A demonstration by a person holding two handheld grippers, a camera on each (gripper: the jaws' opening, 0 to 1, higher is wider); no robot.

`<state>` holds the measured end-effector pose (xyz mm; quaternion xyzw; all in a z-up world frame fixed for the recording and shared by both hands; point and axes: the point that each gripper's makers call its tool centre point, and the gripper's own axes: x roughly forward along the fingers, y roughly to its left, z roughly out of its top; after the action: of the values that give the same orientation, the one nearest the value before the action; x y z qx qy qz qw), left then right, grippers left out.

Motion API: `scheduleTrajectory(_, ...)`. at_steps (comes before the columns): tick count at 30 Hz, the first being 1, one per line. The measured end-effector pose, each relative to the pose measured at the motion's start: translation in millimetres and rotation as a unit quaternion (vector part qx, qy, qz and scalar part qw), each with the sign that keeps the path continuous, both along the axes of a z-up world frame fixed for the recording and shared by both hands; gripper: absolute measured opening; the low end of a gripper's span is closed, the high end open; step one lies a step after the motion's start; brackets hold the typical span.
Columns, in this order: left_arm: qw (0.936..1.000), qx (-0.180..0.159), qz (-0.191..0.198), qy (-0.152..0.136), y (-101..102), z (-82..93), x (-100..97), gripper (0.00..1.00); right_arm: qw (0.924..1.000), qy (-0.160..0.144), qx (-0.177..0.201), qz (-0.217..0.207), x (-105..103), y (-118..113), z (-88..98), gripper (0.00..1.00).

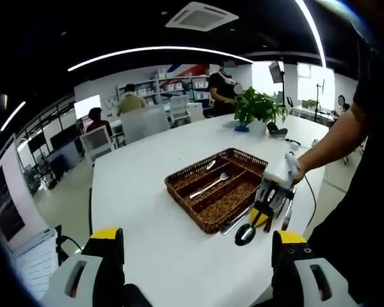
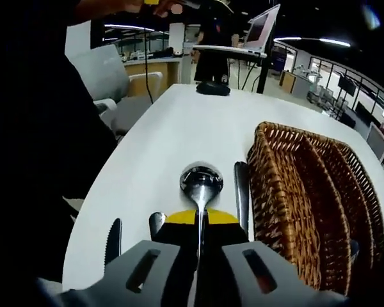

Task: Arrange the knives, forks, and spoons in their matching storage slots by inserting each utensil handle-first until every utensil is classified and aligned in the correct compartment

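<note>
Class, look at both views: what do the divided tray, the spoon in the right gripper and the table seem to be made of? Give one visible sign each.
Divided tray: looks like woven wicker or rattan, brown and matt; the plaited strands show.
Spoon: probably polished metal; its bowl mirrors the room.
Table: smooth white top, perhaps laminate; material uncertain.

Open office with a black ceiling, a square air vent (image 1: 201, 15) at the top centre and curved light strips (image 1: 160, 51). Shelves (image 1: 176, 86) against the far white wall, white chairs (image 1: 96, 142) at left, a potted plant (image 1: 259, 107) upper right on the long white table (image 1: 141, 185).
</note>
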<state>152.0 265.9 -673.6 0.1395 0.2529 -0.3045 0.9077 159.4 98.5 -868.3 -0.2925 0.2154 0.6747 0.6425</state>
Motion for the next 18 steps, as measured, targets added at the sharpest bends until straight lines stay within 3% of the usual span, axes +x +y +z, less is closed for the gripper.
scheduleTrajectory(2,1.0000,-0.002,-0.001,-0.003,-1.4,2.2,0.0,1.00,0.9997,-0.020,-0.005,0.010,0.9,0.2,4.1,0.00)
scheduleTrajectory(18,0.9998,-0.013,-0.003,-0.017,-6.0,7.9,2.3,1.00,0.9991,-0.020,-0.038,-0.006,5.5,-13.7,47.0,0.00)
